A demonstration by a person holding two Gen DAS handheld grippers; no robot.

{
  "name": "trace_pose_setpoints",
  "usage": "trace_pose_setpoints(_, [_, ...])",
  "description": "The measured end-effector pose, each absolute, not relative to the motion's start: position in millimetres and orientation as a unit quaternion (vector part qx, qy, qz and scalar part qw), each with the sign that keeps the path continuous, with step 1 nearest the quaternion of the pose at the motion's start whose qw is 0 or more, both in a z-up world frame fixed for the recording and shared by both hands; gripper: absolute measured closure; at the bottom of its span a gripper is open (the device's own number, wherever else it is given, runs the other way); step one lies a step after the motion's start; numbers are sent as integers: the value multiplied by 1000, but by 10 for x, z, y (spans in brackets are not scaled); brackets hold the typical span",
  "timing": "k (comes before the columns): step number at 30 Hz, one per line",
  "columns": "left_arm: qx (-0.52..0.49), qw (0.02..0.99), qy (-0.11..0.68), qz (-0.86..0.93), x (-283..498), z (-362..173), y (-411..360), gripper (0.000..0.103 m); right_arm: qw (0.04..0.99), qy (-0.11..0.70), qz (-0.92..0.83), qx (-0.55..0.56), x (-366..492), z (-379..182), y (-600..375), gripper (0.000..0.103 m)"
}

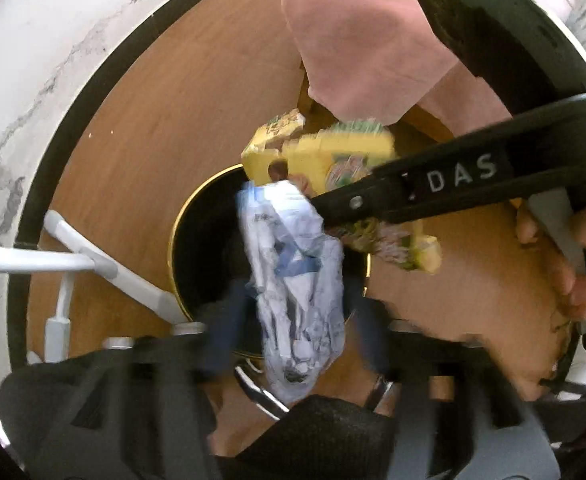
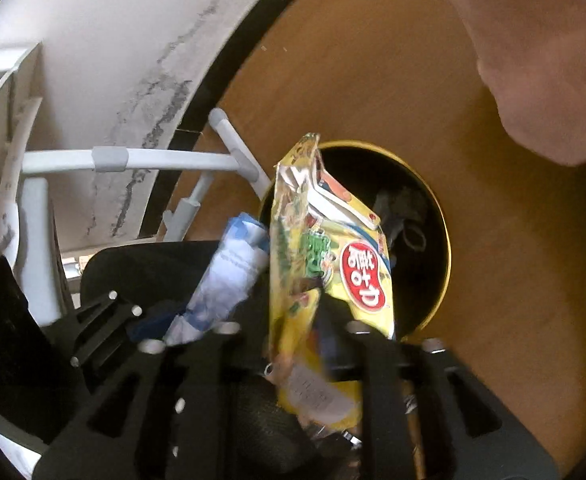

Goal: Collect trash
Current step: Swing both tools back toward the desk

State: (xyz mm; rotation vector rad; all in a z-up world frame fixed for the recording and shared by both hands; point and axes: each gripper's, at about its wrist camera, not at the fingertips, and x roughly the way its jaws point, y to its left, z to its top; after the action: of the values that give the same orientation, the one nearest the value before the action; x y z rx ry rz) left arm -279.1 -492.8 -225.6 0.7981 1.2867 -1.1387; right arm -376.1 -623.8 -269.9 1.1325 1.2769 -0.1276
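A crumpled white and blue wrapper (image 1: pixel 293 280) hangs between the spread fingers of my left gripper (image 1: pixel 295 300), which do not press on it. It is right above a black bin with a gold rim (image 1: pixel 181 216). A yellow snack bag (image 2: pixel 333 264) stands between the open jaws of my right gripper (image 2: pixel 293 320), over the same bin (image 2: pixel 445 240). In the left wrist view the right gripper (image 1: pixel 333 212) reaches in from the right, with the yellow bag (image 1: pixel 325 152) at its tip. My left gripper (image 2: pixel 173 320) and the wrapper (image 2: pixel 233 272) show at lower left of the right wrist view.
The bin stands on a brown wooden floor (image 1: pixel 153 120) and holds some dark trash (image 2: pixel 405 216). A white tube frame (image 1: pixel 93 264) stands close on its left, before a marbled white wall (image 1: pixel 33 100). A pink garment (image 1: pixel 373 40) hangs above. A hand (image 1: pixel 557 280) holds the right gripper's handle.
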Motion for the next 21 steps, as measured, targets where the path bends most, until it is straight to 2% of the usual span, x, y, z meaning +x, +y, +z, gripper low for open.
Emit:
trace_pose_setpoints(1, [333, 600, 542, -486, -2783, -2217, -4921, 15, 653, 564, -58, 503, -3754, -2683, -6268, 17])
trace_pose_setpoints(7, [332, 608, 516, -504, -2897, -2049, -4957, 12, 690, 543, -147, 455, -3939, -2289, -6483, 16])
trace_pose_setpoints(10, [328, 593, 486, -552, -3200, -1736, -5013, 12, 720, 535, -285, 337, -4150, -1765, -6640, 16])
trace_pose_setpoints(13, [309, 584, 428, -616, -3506, -1184, -5033, 9, 716, 510, -410, 241, -4368, -1283, -6716, 11])
trace_pose_setpoints(17, [268, 601, 344, -669, -3604, -214, -4772, 7, 717, 413, -550, 115, -4760, -504, -6593, 7])
trace_pose_setpoints(19, [256, 620, 318, -670, -3472, 102, -4563, 7, 736, 361, -560, 118, -4865, -207, -6463, 7])
trace_pose_setpoints(21, [247, 658, 280, -654, -3209, 472, -4184, 7, 750, 342, -545, 153, -4846, -40, -6398, 7])
